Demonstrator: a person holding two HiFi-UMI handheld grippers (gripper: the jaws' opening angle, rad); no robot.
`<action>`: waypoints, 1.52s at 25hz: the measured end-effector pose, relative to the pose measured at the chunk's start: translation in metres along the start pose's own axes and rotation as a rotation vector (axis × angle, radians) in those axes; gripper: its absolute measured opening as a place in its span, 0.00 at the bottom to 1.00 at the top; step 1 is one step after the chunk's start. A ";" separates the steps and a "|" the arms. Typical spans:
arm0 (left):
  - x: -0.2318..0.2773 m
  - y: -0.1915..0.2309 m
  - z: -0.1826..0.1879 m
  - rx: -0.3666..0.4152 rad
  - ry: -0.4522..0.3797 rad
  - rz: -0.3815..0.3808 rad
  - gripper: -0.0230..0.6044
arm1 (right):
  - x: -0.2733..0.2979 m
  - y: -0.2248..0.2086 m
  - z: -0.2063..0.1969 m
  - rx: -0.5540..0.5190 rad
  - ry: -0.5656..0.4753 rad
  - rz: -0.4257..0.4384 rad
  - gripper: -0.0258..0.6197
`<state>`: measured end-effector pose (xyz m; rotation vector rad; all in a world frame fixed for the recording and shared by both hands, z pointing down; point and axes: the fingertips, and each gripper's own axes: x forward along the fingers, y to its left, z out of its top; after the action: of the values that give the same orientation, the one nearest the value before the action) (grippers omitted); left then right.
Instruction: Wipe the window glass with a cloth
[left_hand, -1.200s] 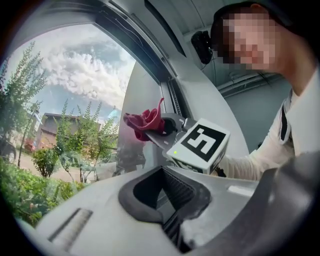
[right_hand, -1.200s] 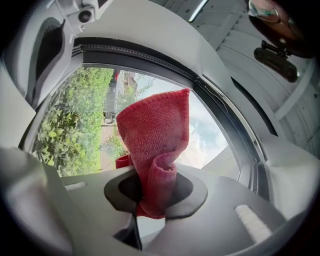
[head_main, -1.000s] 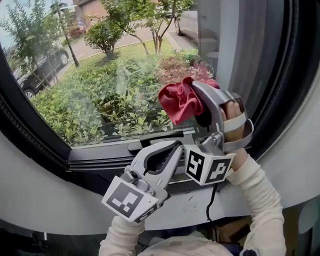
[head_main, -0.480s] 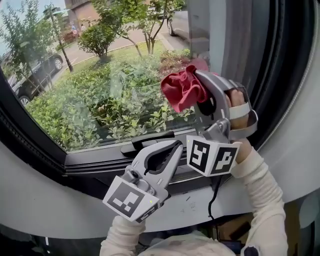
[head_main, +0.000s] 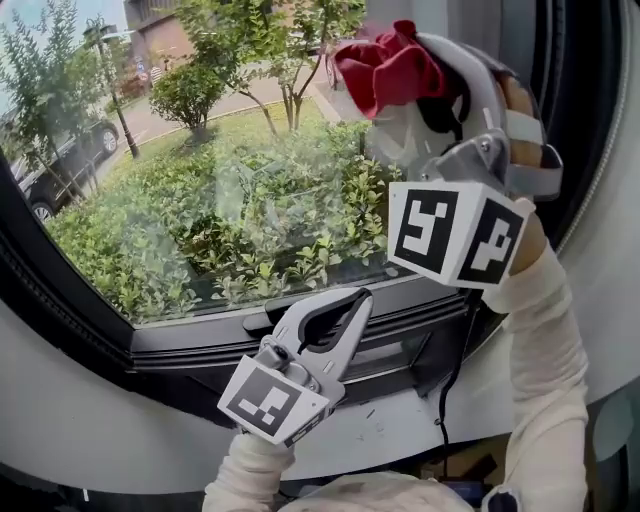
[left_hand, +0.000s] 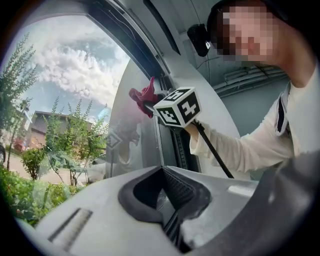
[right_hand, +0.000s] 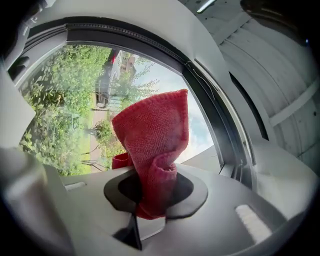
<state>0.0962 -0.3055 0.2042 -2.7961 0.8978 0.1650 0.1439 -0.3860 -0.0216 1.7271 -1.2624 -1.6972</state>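
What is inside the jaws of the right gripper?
A red cloth is pinched in the right gripper, bunched and standing up toward the window glass. The cloth's lower end is hidden between the jaws.

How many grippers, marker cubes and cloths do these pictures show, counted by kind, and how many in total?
Grippers: 2 (left gripper, fingers closed and empty; right gripper, fingers closed on the cloth)
Marker cubes: 2 (left marker cube; right marker cube)
Cloths: 1 (red cloth)
Total: 5
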 end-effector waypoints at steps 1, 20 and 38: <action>0.001 0.000 0.002 0.005 0.001 -0.004 0.04 | 0.005 -0.008 0.000 -0.003 0.006 -0.009 0.22; -0.002 -0.017 -0.017 0.017 0.016 -0.001 0.04 | -0.057 0.074 -0.041 0.011 0.100 0.070 0.21; -0.014 -0.022 -0.033 0.033 0.071 -0.030 0.04 | -0.109 0.152 -0.071 0.087 0.185 0.196 0.21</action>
<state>0.0998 -0.2874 0.2421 -2.7986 0.8653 0.0461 0.1792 -0.3956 0.1751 1.7017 -1.3865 -1.3585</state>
